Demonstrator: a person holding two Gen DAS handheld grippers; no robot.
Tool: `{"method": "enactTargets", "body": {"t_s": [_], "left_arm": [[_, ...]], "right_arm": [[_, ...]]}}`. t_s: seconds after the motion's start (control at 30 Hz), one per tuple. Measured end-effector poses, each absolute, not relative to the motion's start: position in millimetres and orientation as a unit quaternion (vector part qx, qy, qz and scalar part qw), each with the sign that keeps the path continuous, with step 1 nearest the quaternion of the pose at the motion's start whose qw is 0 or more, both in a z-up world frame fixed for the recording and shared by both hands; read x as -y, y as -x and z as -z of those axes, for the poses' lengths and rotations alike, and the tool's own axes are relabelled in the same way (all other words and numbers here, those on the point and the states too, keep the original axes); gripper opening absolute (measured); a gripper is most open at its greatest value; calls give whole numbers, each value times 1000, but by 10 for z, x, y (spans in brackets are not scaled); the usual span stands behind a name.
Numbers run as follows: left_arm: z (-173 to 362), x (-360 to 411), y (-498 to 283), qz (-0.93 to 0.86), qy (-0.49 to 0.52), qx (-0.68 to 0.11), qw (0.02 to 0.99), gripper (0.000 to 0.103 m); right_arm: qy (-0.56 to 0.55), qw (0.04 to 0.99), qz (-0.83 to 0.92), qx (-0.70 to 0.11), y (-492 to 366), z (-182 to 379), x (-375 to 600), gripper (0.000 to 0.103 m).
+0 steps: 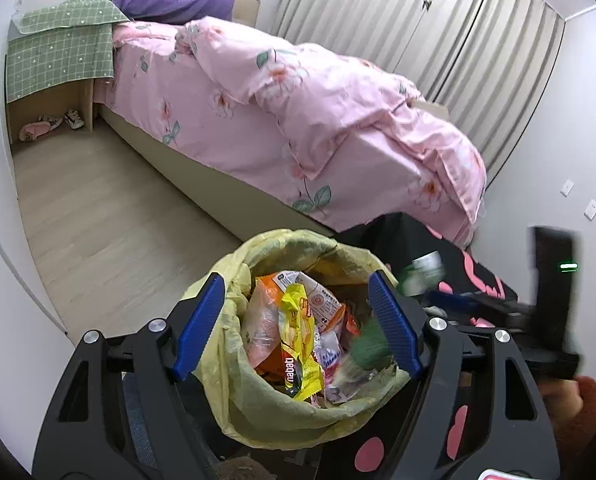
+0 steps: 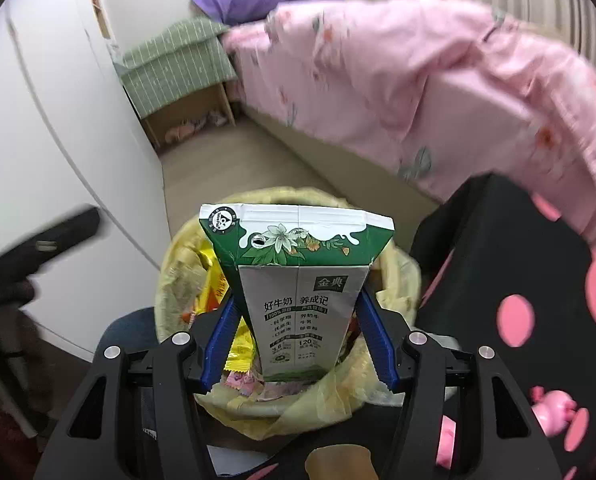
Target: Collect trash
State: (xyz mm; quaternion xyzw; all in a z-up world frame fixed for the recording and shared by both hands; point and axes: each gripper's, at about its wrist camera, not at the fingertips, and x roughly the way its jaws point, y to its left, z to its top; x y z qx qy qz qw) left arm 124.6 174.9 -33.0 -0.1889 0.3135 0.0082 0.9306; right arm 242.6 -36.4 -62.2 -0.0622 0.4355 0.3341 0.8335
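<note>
A bin lined with a yellow bag (image 1: 234, 356) stands on the floor beside the bed, holding several snack wrappers (image 1: 298, 344). My left gripper (image 1: 296, 280) hangs over the bin's mouth, open, with nothing between its fingers. A blurred green scrap (image 1: 371, 350) shows by its right finger, inside the bin. My right gripper (image 2: 296, 298) is over the same bin (image 2: 178, 264). A green and white milk carton (image 2: 298, 280) stands upright between its open fingers, with gaps along both pads. The left wrist view shows that carton (image 1: 423, 274) blurred at the bin's right rim.
A bed with a pink floral duvet (image 1: 298, 100) runs behind the bin. A bedside table under a green cloth (image 1: 62, 56) stands at the far end, by a white wardrobe (image 2: 58, 140). Black fabric with pink shapes (image 2: 517, 280) lies right of the bin. Wooden floor (image 1: 110, 232) stretches left.
</note>
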Motion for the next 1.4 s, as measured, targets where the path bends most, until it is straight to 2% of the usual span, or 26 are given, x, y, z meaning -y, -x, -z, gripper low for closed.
{"method": "enactTargets", "body": {"t_s": [0.2, 0.27, 0.5, 0.77, 0.97, 1.13, 1.4], "left_arm": [[344, -1791, -1185, -3, 184, -312, 932, 71], [387, -1805, -1188, -3, 184, -314, 931, 71], [404, -1673, -1078, 2, 171, -314, 934, 71], [222, -968, -618, 31, 73, -305, 949, 71], [127, -529, -343, 44, 37, -319, 946, 71], [61, -249, -68, 67, 5, -317, 946, 71], [3, -214, 179, 59, -7, -318, 946, 71]], "right_arm": [[132, 797, -310, -501, -2560, 1202, 144, 56], [170, 803, -299, -486, -2499, 1214, 134, 56], [106, 856, -306, -404, -2073, 629, 577, 56], [59, 908, -254, -328, -999, 36, 1362, 56], [41, 932, -160, -321, -358, -68, 1773, 56], [14, 937, -152, -313, 39, -81, 1849, 56], [12, 944, -122, -307, 292, -89, 1821, 56]]}}
